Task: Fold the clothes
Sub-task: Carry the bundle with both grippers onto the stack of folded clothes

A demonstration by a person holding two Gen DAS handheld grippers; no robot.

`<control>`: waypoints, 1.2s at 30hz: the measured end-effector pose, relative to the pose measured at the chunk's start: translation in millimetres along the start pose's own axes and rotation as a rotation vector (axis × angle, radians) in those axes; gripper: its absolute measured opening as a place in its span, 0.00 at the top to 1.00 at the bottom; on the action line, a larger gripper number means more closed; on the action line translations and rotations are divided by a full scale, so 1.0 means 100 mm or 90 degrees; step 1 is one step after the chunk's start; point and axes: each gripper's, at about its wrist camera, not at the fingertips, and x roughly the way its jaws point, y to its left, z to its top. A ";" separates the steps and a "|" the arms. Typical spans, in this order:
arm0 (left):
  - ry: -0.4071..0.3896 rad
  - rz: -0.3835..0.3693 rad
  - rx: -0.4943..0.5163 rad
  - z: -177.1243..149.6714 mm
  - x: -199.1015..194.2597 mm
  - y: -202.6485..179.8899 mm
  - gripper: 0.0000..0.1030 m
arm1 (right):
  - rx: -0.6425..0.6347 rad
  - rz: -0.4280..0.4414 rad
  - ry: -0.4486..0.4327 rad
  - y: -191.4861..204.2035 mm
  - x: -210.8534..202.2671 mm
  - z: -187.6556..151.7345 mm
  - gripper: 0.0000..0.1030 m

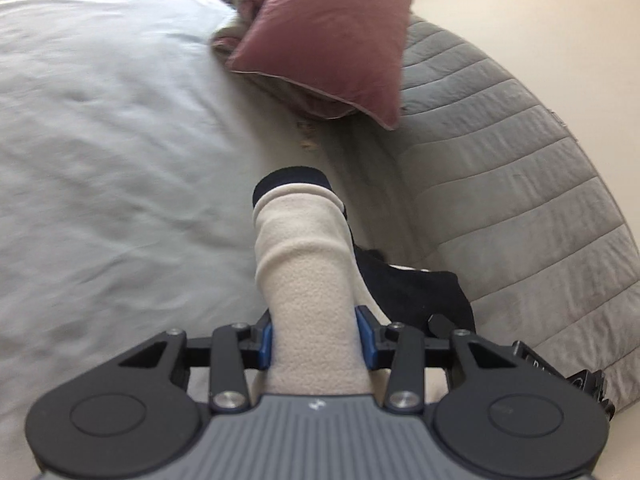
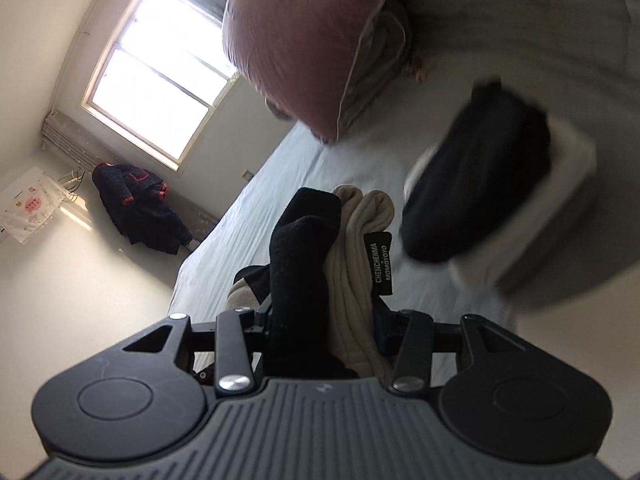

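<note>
A cream fleece garment with black trim hangs between both grippers over the bed. In the left wrist view my left gripper point(image 1: 319, 338) is shut on its cream sleeve point(image 1: 304, 256), whose black cuff point(image 1: 294, 182) sticks out ahead of the blue pads. In the right wrist view my right gripper point(image 2: 324, 320) is shut on a bunched fold of the same garment, black fabric point(image 2: 300, 248) beside ribbed cream fabric point(image 2: 356, 232) with a black label point(image 2: 378, 262). A blurred black and cream part of the garment point(image 2: 476, 184) hangs to the right.
The pale blue bed sheet point(image 1: 100, 140) spreads to the left. A pink pillow point(image 1: 332, 36) lies at the head, beside a grey quilted headboard point(image 1: 512, 168). In the right wrist view a window point(image 2: 160, 68) and a dark jacket point(image 2: 136, 208) on a rack stand by the wall.
</note>
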 end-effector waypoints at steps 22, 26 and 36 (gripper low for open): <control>-0.073 -0.015 -0.007 0.01 1.70 -0.30 0.53 | 0.034 -0.042 -0.130 -1.23 0.56 1.13 0.51; -0.076 -0.012 0.026 0.01 1.70 -0.31 0.42 | 0.056 -0.025 -0.167 -1.49 0.60 0.99 0.42; -0.197 0.046 0.191 0.18 1.32 -0.56 0.35 | -0.063 -0.024 -0.284 -1.11 0.15 1.10 0.42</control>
